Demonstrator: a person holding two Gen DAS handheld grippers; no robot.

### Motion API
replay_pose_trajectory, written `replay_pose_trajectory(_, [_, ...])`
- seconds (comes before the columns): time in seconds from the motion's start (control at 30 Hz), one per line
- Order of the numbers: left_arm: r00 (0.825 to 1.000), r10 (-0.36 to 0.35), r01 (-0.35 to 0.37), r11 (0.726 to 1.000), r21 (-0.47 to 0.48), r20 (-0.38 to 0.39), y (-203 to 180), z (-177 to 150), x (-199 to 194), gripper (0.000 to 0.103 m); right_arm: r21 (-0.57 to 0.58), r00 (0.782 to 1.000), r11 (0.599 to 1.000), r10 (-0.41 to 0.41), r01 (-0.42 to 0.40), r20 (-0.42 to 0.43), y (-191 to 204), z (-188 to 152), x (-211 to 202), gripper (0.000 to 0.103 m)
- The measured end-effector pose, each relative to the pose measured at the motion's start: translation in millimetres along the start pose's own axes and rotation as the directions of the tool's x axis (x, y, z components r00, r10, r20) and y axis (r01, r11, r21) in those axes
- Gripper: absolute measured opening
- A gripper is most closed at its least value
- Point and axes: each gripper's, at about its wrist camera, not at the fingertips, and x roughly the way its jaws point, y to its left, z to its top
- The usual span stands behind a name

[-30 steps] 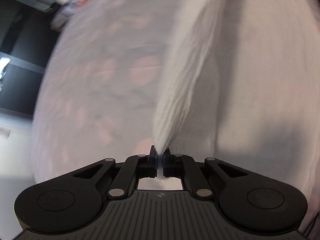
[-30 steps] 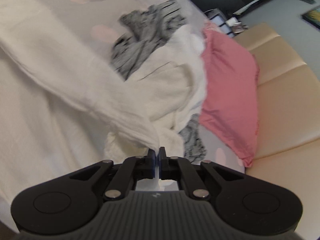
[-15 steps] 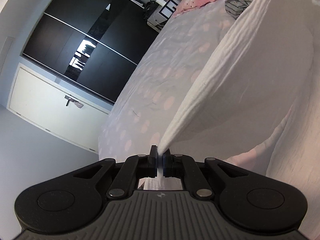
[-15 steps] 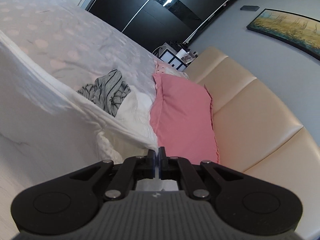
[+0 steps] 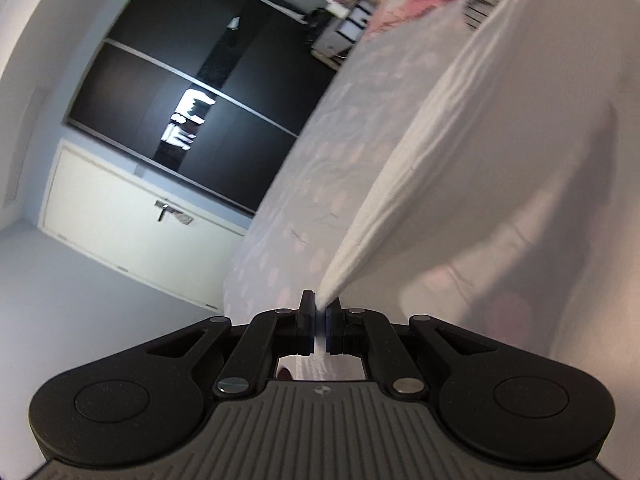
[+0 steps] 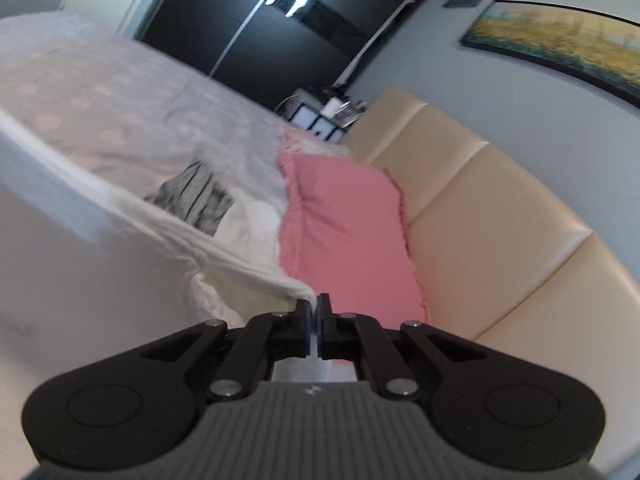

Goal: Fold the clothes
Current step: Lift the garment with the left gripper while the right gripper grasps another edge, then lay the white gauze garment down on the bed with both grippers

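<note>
A large white garment (image 5: 500, 168) hangs stretched above the bed. My left gripper (image 5: 318, 312) is shut on one corner of it, and the cloth runs up and to the right from the jaws. My right gripper (image 6: 314, 306) is shut on another corner of the same white garment (image 6: 80, 264), which spreads away to the left and fills the lower left of that view. A grey striped garment (image 6: 196, 196) lies on the bed beyond the stretched edge, beside more white cloth (image 6: 252, 220).
The bed has a pale cover with pink dots (image 6: 92, 100). A pink pillow (image 6: 344, 232) leans on a beige padded headboard (image 6: 492, 216). A dark sliding wardrobe (image 5: 200, 92), a white door (image 5: 132, 212) and a small shelf unit (image 6: 320, 116) stand beyond the bed.
Both grippers have lifted and tilted up with the white garment, from looking down at the bed to looking across the room. The garment is now stretched between them.
</note>
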Motion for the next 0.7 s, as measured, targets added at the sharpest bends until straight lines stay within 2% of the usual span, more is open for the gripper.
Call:
replay_pose_trajectory(0.17, [0.989, -0.14, 0.144, 0.986, 0.089, -0.044, -59.6, -26.6, -13.8, 0.003, -0.076, 0.991, 0.993, 0.085, -0.093, -0.103, 15.4, -47.7, -10.3, 0.003])
replay_pose_trajectory(0.33, [0.959, -0.267, 0.277, 0.951, 0.133, -0.091, -99.7, -48.1, -27.4, 0.003, -0.109, 0.967, 0.98, 0.141, -0.166, -0.211, 22.9, -91.0, -20.1, 0.003])
replay_pose_trajectory(0.5, [0.931, -0.349, 0.362, 0.919, 0.155, -0.105, -116.8, -59.9, -46.3, 0.003, -0.114, 0.953, 0.978, 0.141, -0.177, -0.268, 19.9, -117.4, -39.7, 0.003])
replay_pose_trajectory(0.7, [0.894, -0.413, 0.444, 0.867, 0.226, -0.172, -155.3, -77.5, -48.2, 0.003, -0.103, 0.907, 0.965, 0.188, -0.242, -0.376, 38.1, -153.1, -28.2, 0.003])
